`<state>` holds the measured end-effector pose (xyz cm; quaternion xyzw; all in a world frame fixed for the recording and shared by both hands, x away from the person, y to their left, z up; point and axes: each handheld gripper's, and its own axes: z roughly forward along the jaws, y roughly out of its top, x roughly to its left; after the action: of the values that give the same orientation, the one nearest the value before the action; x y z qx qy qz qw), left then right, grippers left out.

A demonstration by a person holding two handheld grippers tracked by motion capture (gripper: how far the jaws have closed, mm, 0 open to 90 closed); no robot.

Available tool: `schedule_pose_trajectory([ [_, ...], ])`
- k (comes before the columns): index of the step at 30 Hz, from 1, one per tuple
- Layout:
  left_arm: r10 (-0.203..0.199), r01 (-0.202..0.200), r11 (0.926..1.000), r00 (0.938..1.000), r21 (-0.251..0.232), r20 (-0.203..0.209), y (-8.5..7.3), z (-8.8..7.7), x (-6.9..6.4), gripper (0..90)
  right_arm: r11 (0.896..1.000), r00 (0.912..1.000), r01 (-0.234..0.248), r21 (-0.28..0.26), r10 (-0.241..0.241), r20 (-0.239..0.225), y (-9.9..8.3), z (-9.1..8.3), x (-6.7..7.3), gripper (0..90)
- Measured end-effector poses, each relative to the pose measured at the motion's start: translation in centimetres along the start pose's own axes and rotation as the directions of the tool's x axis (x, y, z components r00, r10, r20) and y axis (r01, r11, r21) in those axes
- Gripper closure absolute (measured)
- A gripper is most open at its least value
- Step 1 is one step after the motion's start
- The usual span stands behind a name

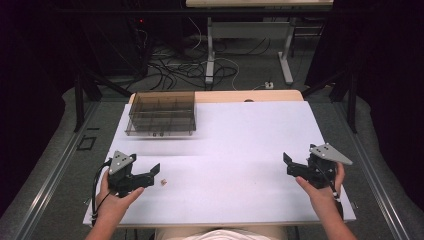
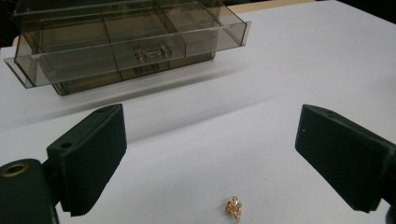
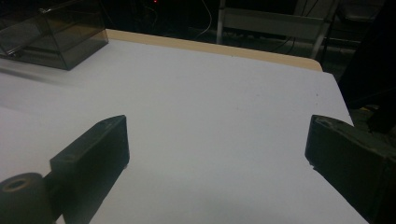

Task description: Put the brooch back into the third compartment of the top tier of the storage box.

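A small gold trinket (image 1: 163, 182) lies on the white table (image 1: 240, 145), just right of my left gripper (image 1: 152, 172). In the left gripper view the trinket (image 2: 234, 207) rests between and slightly ahead of the wide-apart jaws, and my left gripper (image 2: 210, 158) is open. A smoky clear drawer box (image 1: 161, 113) stands at the back left; its top drawer (image 2: 126, 51) is pulled out, showing dividers. My right gripper (image 1: 289, 165) is held at the right side of the table, open with nothing between its jaws (image 3: 217, 163).
The drawer box (image 3: 51, 35) sits far left in the right gripper view. A wooden table edge (image 1: 245, 96) runs behind the white surface. Cables and desk legs (image 1: 210, 55) lie on the floor beyond. Metal rails (image 1: 55, 170) flank the table.
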<state>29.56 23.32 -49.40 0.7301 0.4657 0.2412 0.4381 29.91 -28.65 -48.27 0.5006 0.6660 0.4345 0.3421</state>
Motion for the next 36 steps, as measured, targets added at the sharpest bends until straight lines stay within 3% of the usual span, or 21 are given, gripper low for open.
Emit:
schedule_pose_trajectory([
  [11,-0.005,0.004,0.9983,0.9999,0.057,0.010,-0.4,0.8,0.0,15.8,1.000,0.9997,-0.020,0.020,0.020,-0.017,-0.2,0.2,0.0,6.1],
  [17,-0.002,0.003,0.9968,1.0000,0.080,-0.003,-0.6,1.1,0.1,19.3,1.000,0.9996,-0.018,0.017,0.018,-0.022,-0.3,0.3,0.0,6.1],
  [27,-0.012,0.015,0.9855,0.9997,0.169,-0.019,-1.3,2.0,0.1,27.0,0.999,0.9994,-0.022,0.034,0.023,-0.026,-0.3,0.4,0.0,6.4],
  [36,-0.010,0.012,0.9800,0.9999,0.199,-0.008,-1.4,2.4,-0.1,31.3,0.999,0.9990,-0.029,0.042,0.030,-0.034,-0.4,0.5,0.1,7.2],
])
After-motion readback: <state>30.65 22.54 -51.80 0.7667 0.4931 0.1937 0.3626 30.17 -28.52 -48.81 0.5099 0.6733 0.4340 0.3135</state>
